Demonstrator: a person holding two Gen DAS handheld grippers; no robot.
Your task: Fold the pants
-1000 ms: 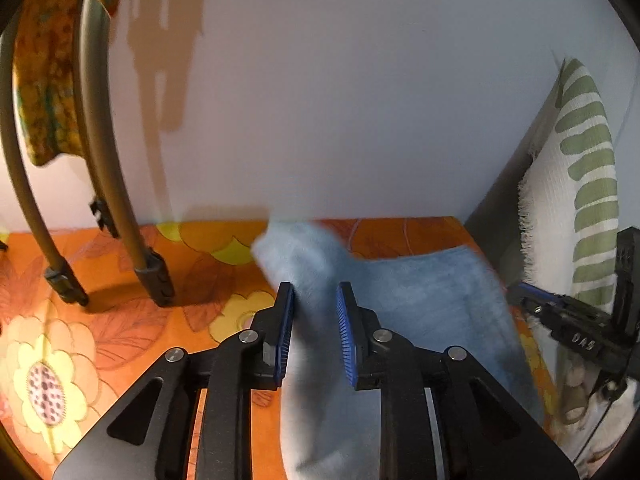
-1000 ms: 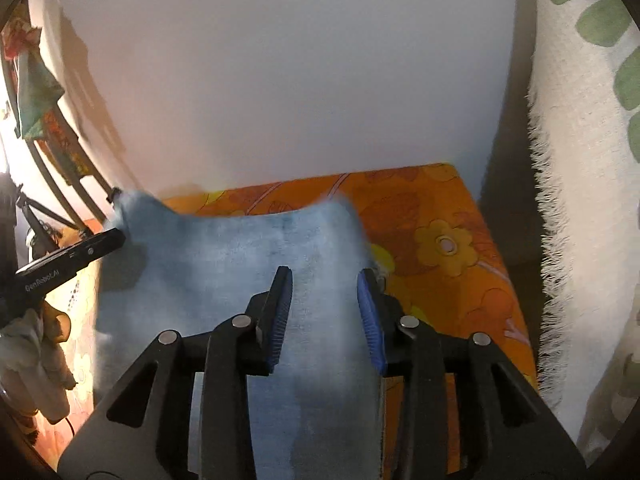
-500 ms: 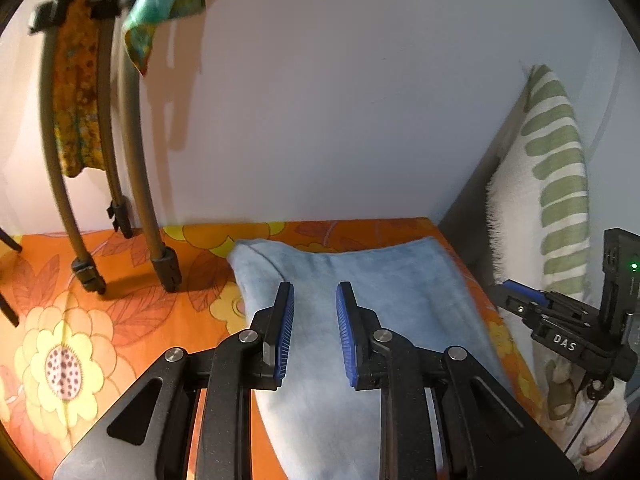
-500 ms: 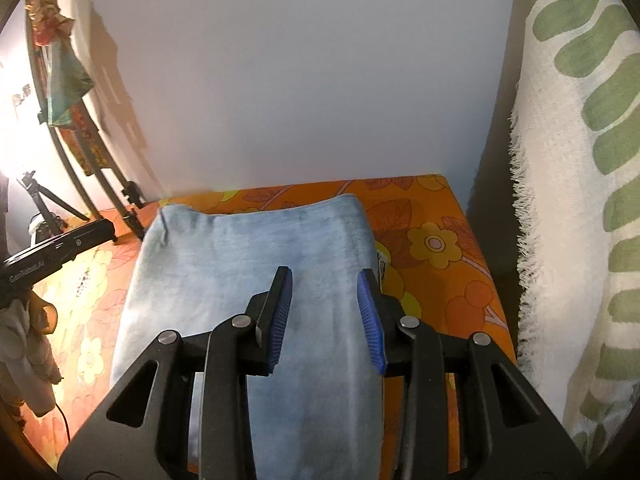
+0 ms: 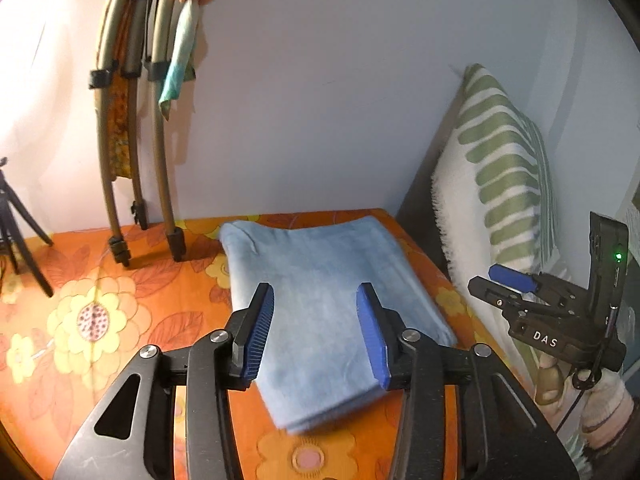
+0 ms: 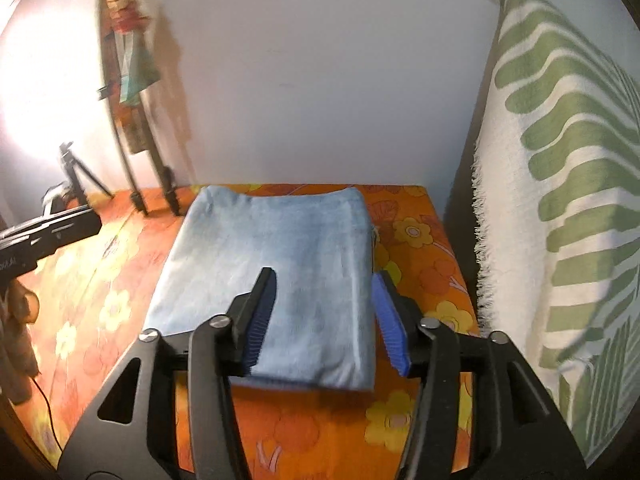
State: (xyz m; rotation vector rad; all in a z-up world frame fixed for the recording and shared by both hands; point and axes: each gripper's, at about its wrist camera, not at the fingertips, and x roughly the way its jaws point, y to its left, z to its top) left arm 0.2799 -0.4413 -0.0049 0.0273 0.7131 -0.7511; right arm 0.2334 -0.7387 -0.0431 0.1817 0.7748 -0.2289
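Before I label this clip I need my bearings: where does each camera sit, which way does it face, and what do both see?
Left wrist: on the left gripper, looking down along its opening jaws at the folded pants on the floral bedspread; the right gripper shows at right.
Right wrist: on the right gripper, jaws opening, above the pants; the left gripper shows at left.
Shared: pants, bedspread, wall, striped pillow, leaning poles.

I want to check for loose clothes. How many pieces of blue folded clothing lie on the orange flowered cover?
1. The folded pants lie on the flowered cover, near the wall and beside the striped pillow. Anything behind the camera is hidden.
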